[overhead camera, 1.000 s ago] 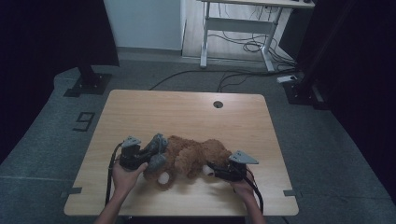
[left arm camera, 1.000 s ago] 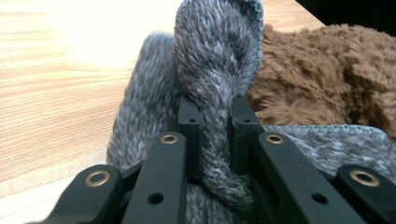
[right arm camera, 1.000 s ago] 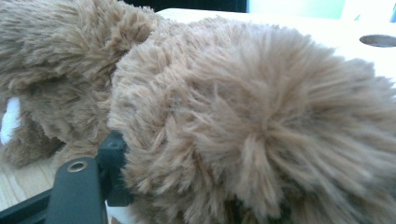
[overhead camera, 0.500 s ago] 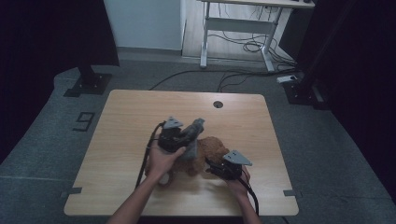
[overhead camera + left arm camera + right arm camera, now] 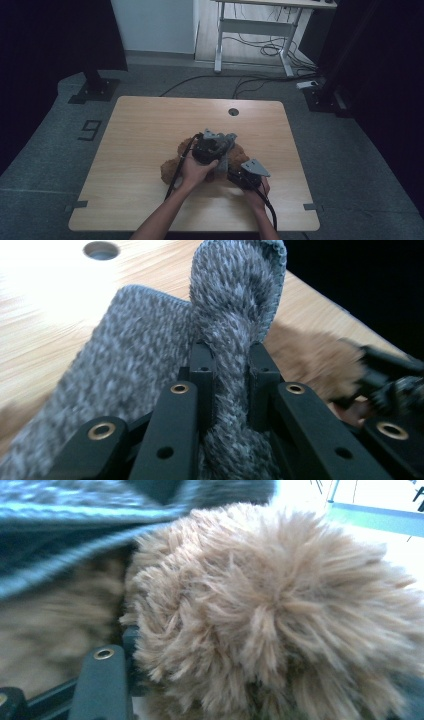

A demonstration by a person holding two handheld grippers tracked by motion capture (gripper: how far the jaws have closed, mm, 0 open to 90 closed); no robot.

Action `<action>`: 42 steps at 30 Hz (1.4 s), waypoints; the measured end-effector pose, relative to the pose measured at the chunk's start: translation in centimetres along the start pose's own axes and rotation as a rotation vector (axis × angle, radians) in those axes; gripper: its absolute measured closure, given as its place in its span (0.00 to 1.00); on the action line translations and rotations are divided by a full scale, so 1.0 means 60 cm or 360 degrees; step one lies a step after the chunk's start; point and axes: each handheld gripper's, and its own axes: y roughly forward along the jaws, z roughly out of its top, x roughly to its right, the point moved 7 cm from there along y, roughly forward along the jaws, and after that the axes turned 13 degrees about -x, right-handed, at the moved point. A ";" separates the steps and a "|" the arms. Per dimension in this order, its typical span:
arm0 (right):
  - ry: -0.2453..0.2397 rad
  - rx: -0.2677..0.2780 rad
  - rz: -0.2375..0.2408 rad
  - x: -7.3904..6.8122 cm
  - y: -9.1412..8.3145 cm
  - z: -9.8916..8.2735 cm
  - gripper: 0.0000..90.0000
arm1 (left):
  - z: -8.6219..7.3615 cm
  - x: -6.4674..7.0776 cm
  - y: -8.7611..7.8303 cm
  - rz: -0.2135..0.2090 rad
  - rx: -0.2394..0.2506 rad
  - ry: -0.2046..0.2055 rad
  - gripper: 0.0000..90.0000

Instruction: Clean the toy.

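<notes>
The plush toy [image 5: 172, 167] lies on the tabletop [image 5: 145, 130], toward its near edge; the knitted cloth [image 5: 223, 156] hangs over the toy's right part; the left hand-held gripper [image 5: 212, 145] sits above the toy; the right hand-held gripper [image 5: 235, 176] lies at the toy's right end; a round hole [image 5: 233, 111] sits behind them, near the far edge.

One wooden surface [image 5: 150, 130] filled the middle of the high view, with one round hole [image 5: 233, 111] near its upper edge. One brown plush toy [image 5: 172, 167] lay on it, lower centre. One grey knitted cloth [image 5: 125, 370] was there too, at centre of the left gripper view. Two tongs were counted: the left tongs [image 5: 220, 150] at centre, the right tongs [image 5: 235, 176] just lower right. Two hands worked them, the left hand [image 5: 196, 171] and the right hand [image 5: 256, 192].
</notes>
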 end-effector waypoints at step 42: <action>-0.0012 -0.0030 0.0124 -0.002 -0.015 -0.012 0.39 | -0.258 -0.198 -0.057 0.0163 -0.0102 -0.0357 0.87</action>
